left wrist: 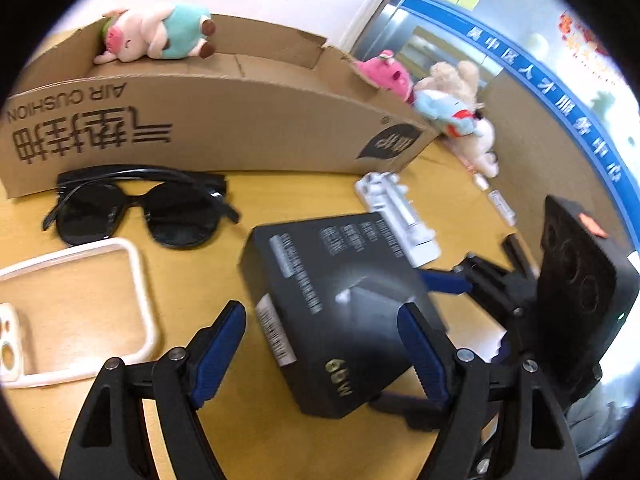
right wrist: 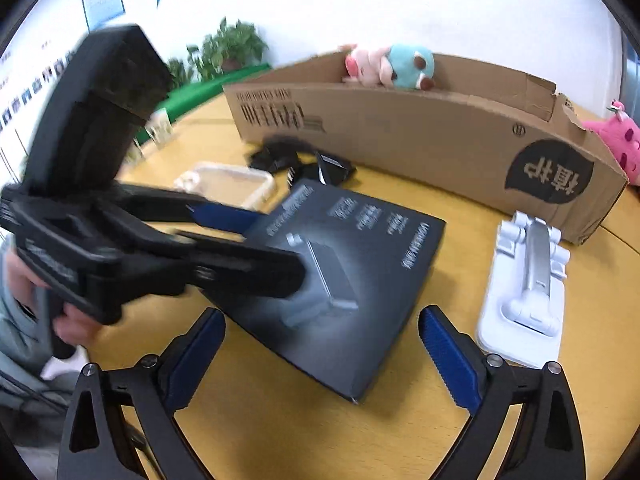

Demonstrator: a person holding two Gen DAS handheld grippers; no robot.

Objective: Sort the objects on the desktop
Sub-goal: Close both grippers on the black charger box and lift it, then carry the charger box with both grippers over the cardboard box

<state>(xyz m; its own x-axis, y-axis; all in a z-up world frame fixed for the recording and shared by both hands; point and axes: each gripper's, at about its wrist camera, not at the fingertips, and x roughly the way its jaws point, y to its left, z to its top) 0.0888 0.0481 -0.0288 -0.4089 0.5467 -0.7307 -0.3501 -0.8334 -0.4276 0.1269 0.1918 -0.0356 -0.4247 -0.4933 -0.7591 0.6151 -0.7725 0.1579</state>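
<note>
Black and printed with white text, a charger box [left wrist: 340, 300] lies flat on the yellow wooden table [left wrist: 248, 432], in front of a long cardboard box [left wrist: 224, 128] holding a plush pig [left wrist: 156, 34]. The left gripper [left wrist: 324, 352] straddles the box's near edge with its blue-padded jaws spread apart; the right gripper [right wrist: 320, 360] hangs with jaws wide over its corner, gripping nothing. Sunglasses [left wrist: 140, 208], a white phone case [left wrist: 76, 304] and a white phone stand [right wrist: 524, 284] lie nearby.
</note>
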